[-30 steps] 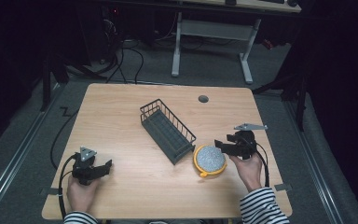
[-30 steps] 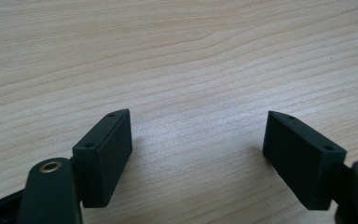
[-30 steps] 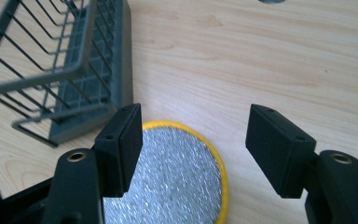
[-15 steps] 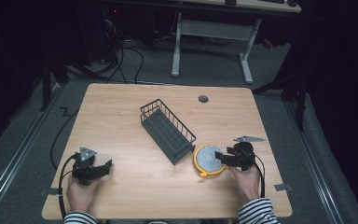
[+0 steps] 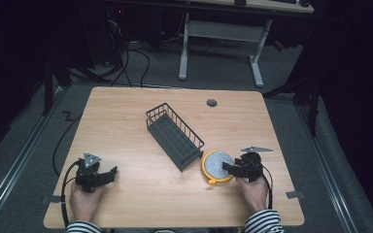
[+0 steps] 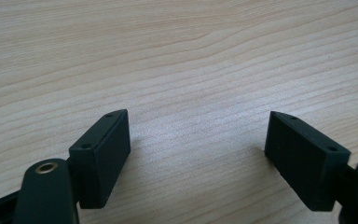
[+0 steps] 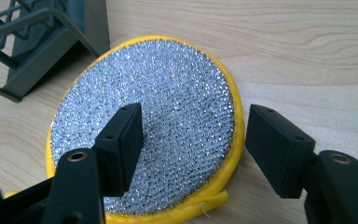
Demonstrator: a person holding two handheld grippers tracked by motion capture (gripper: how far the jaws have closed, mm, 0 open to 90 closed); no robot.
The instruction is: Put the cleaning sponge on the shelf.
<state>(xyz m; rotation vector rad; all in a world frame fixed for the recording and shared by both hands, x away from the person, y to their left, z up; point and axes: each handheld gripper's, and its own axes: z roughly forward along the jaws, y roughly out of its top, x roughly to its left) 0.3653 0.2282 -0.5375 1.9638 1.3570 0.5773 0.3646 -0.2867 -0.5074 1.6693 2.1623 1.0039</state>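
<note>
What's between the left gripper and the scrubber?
Bare tabletop, seen in the high view, from the left gripper to the scrubber; the wire rack sits behind that line.

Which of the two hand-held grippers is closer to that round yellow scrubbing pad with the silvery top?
The right hand-held gripper: its open jaws straddle the round yellow scrubbing pad's edge. The left hand-held gripper rests far across the table, open.

- One round scouring pad [image 5: 217, 165], silver mesh with a yellow rim, near right on the tabletop [image 5: 141, 204].
- One dark wire rack [image 5: 174, 136], at the middle.
- Two tongs: the left tongs [image 5: 108, 174] at near left, the right tongs [image 5: 228, 168] at near right.
- One round grommet [image 5: 211, 103], at the far edge.
</note>
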